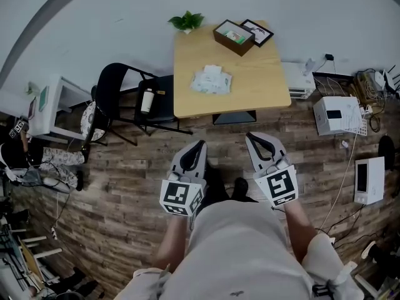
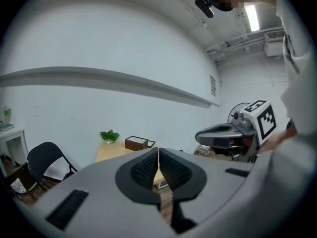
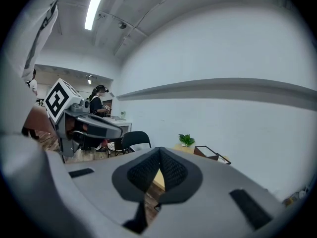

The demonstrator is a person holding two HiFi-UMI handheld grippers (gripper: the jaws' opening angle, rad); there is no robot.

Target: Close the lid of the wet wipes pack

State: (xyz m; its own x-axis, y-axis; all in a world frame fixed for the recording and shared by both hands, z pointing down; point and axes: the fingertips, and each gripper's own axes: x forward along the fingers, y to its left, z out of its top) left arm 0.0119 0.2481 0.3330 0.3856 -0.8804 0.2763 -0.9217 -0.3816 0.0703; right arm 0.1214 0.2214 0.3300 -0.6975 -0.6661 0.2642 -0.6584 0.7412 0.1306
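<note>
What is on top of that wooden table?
On the table lie a white wet wipes pack near the middle, and at its far edge a small green plant, an open brown box and a framed picture. What the box holds is too small to tell.

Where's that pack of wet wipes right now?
In the head view the wet wipes pack lies on the wooden table, toward its left side, below the potted plant and the brown box.
</note>
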